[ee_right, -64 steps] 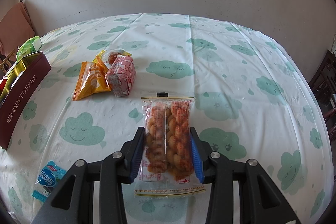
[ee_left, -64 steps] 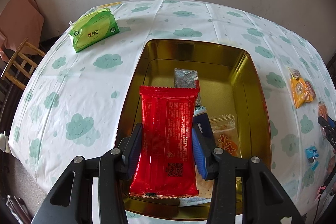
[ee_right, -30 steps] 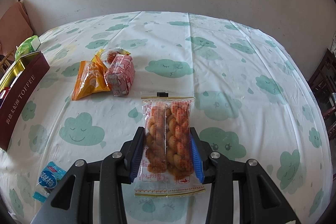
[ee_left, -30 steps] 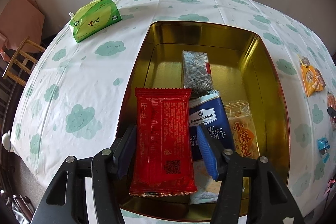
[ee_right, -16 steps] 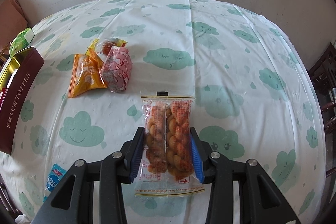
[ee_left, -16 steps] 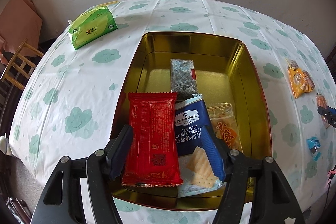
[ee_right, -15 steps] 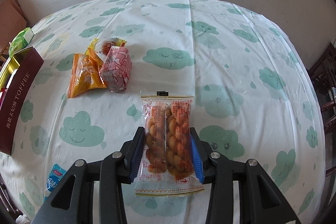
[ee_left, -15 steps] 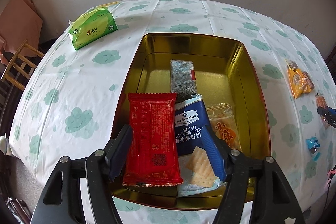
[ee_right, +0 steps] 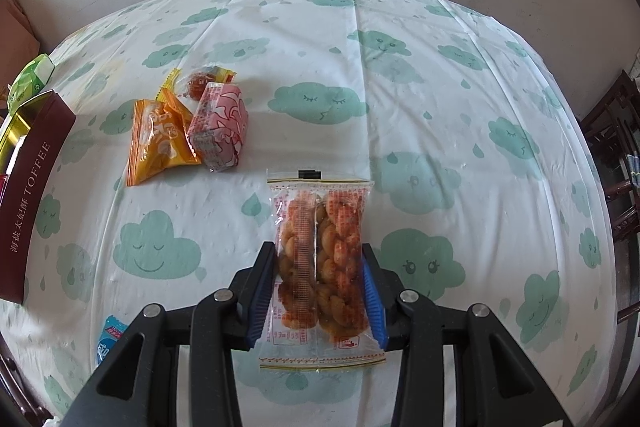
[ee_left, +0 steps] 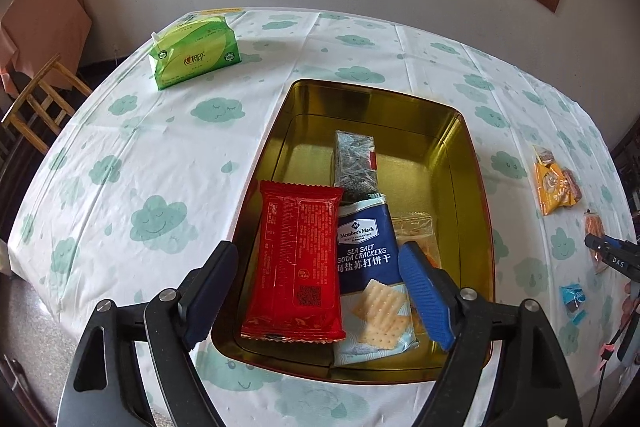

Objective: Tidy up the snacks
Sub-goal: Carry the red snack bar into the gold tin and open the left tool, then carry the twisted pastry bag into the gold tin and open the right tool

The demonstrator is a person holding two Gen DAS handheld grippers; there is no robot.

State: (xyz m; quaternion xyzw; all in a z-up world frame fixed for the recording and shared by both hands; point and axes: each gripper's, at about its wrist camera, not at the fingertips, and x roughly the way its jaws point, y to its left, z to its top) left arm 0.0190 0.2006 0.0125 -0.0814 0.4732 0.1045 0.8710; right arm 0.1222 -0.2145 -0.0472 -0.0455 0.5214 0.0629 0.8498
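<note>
Gold tin point(ee_left: 460, 131), open, rectangular, maroon outside. Inside, lying flat: red packet point(ee_left: 298, 263) at left; blue cracker packet point(ee_left: 366, 255) beside it, partly over a dark packet point(ee_left: 354, 163) and an orange-printed clear packet point(ee_left: 416, 231). On the cloth: orange packet point(ee_right: 160, 139) touching pink packet point(ee_right: 220, 127); small blue packet point(ee_right: 110, 339). Clear packet of twisted fried snacks point(ee_right: 322, 259) clamped lengthwise.

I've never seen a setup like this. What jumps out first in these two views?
The shiny gold rectangular tin sits mid-table on the cloud-print tablecloth, with a red foil snack packet and a navy soda cracker bag inside, below the open left gripper. In the right view, the right gripper clamps a clear packet of twisted fried dough.
</note>
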